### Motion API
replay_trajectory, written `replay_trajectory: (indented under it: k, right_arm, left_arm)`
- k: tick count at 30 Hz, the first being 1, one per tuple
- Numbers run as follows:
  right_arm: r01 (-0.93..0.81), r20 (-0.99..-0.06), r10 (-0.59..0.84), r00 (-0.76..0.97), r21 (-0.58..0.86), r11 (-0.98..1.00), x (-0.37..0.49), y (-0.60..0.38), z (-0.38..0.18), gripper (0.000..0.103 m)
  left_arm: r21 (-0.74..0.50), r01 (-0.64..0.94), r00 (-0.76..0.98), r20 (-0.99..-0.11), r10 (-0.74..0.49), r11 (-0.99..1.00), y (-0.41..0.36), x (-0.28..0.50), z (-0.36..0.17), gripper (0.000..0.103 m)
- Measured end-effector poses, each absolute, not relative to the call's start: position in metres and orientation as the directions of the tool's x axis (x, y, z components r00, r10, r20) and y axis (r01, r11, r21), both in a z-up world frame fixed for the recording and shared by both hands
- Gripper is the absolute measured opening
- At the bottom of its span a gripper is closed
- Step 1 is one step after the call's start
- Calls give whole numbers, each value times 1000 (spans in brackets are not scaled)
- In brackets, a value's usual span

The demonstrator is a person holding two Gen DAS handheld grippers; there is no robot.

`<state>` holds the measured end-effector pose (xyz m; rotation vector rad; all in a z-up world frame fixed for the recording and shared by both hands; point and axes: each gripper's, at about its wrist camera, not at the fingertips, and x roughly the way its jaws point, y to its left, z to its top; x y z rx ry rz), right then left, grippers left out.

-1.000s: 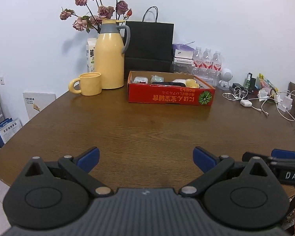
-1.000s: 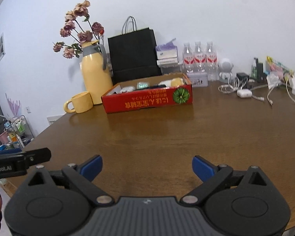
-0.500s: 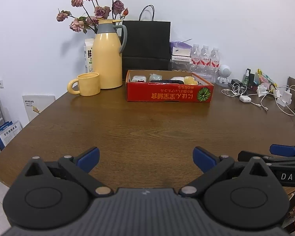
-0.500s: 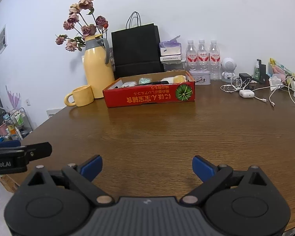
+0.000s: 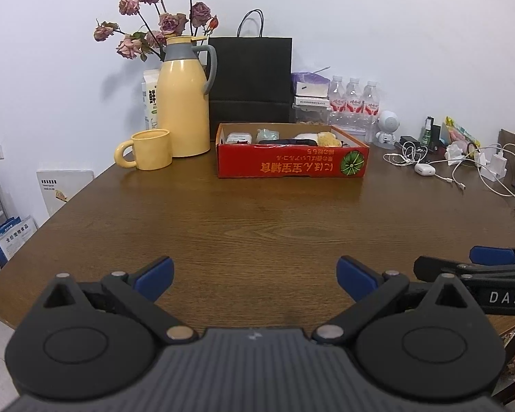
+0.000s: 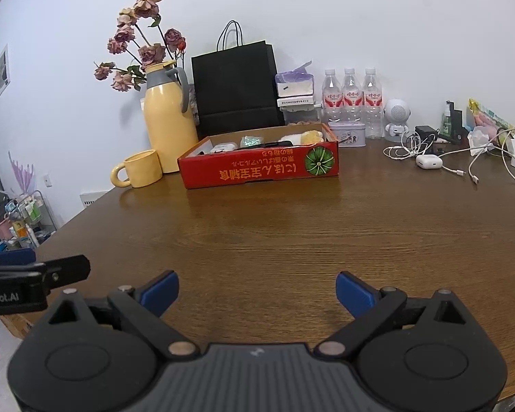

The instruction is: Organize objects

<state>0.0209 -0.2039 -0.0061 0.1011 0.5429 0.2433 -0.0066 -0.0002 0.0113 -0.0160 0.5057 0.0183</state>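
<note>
Left wrist view: both grippers drawn back from the red box (image 5: 292,158), jaws spread wide and empty.

Over the last second the red box has shrunk in both views, so the left gripper (image 5: 254,273) and right gripper (image 6: 257,288) have pulled away from it toward the near table edge (image 5: 27,250). Small items lie inside the box; the mug (image 5: 147,153) and flask (image 5: 185,103) stand left of it, the cables (image 5: 463,168) right of it. The retreat suggests either a finished sort or a pause before a first reach.
</note>
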Motion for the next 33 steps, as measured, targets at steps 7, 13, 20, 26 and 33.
replay_trajectory:
  k: [7, 13, 20, 26, 33]
  right_arm:
    - [-203, -503, 253, 827, 154, 967, 21, -202, -7, 99]
    - [-204, -500, 247, 830, 141, 969, 20, -202, -7, 99]
    - [-205, -499, 248, 830, 142, 969, 21, -203, -8, 99]
    - [-203, -502, 243, 830, 135, 970, 20, -203, -7, 99]
    - [-206, -500, 242, 832, 128, 970, 18, -203, -7, 100]
  left_arm:
    - [-11, -25, 869, -494, 17, 1000, 0, -6, 11, 103]
    - [-9, -22, 868, -496, 15, 1000, 0, -7, 10, 103]
    - [-10, -19, 867, -498, 12, 1000, 0, -6, 10, 103]
    - [-10, -23, 867, -498, 15, 1000, 0, -6, 10, 103]
    - [-14, -21, 863, -506, 11, 1000, 0, -4, 9, 103]
